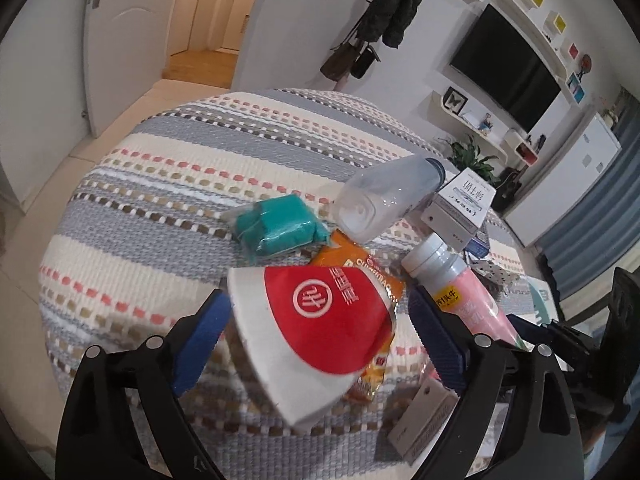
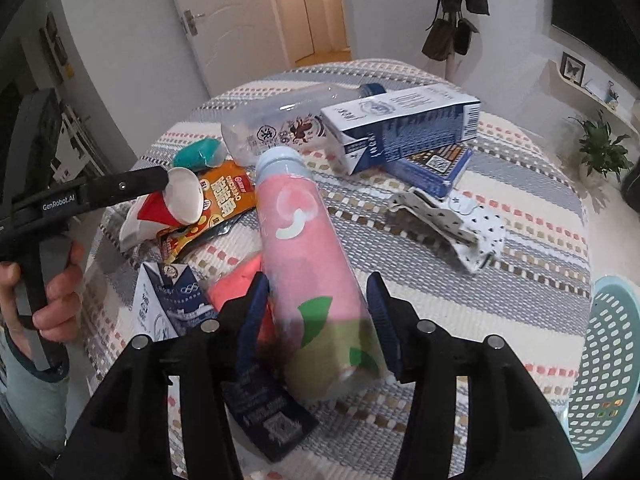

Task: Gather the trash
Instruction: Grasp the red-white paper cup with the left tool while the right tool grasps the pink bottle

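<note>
Here, the left gripper brackets the red paper cup, jaws spread; the right gripper straddles the pink bottle, unclosed; squeeze mid-body, then carry right to the basket

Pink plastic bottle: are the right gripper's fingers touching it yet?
Apart. The right wrist view shows tablecloth gaps between the pink plastic bottle and both fingers.

On the table, the drink bottle lies at centre; the paper cup at nine o'clock rests on a snack packet; the carton at one o'clock sits behind; the basket stands at four o'clock.
</note>
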`<state>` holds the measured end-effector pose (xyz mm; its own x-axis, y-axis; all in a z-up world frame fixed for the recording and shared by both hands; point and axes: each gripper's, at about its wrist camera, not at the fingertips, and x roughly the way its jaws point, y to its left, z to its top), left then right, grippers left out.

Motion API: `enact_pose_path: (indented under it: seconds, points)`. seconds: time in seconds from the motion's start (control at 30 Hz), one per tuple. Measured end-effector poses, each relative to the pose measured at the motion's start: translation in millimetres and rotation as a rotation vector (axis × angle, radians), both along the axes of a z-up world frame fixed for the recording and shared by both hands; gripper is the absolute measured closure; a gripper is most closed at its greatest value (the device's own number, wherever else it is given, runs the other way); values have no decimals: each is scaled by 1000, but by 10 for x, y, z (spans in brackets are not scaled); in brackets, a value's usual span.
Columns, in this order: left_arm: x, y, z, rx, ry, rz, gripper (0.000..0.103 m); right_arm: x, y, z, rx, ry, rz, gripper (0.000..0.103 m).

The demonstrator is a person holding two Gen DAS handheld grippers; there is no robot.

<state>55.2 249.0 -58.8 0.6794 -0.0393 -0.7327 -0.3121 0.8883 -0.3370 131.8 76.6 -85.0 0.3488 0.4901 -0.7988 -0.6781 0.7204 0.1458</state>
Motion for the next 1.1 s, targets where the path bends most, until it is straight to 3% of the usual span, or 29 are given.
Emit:
enact_pose_path:
  seconds: [0.23, 0.37, 0.53, 0.73, 1.1]
  points:
    - [134, -96, -106, 12, 46, -28, 14, 114, 248, -121, -25, 27, 21, 51]
    - [121, -241, -153, 58, 75, -57, 15, 170, 304, -155, -10, 36, 22, 53]
    - [62, -334, -122, 92, 65, -59, 21, 132, 285, -160, -1, 7, 13, 55]
    - [-42, -408, 36, 114, 1, -60, 22, 115, 122, -60, 45, -10, 2, 57]
    - [-62, -631, 637, 153, -150, -116, 22, 23, -328, 489, 182, -125, -35, 58]
